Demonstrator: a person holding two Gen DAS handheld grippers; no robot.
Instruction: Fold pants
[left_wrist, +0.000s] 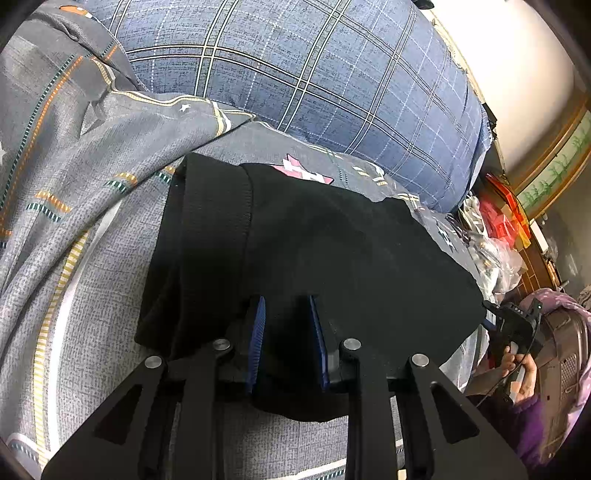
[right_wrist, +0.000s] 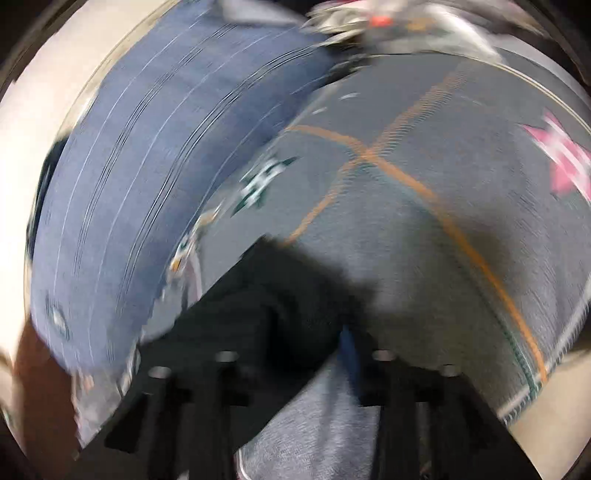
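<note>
The black pants (left_wrist: 314, 240) lie folded on the grey patterned bedsheet (left_wrist: 110, 295). My left gripper (left_wrist: 288, 317) is at their near edge, its blue pads closed on a bunch of black fabric. In the same view my right gripper (left_wrist: 495, 317) is at the pants' right-hand corner, held by a person's hand (left_wrist: 524, 369). The right wrist view is smeared by motion. There a corner of the pants (right_wrist: 258, 314) covers the left finger of the right gripper (right_wrist: 306, 332), and only its right blue pad (right_wrist: 347, 347) shows. Whether that pad presses the cloth is unclear.
A large blue plaid pillow (left_wrist: 295, 74) lies along the far side of the bed, also blurred in the right wrist view (right_wrist: 147, 166). A rumpled grey quilt (left_wrist: 74, 129) rises at the left. Plastic bags and red boxes (left_wrist: 495, 236) crowd the right beyond the bed edge.
</note>
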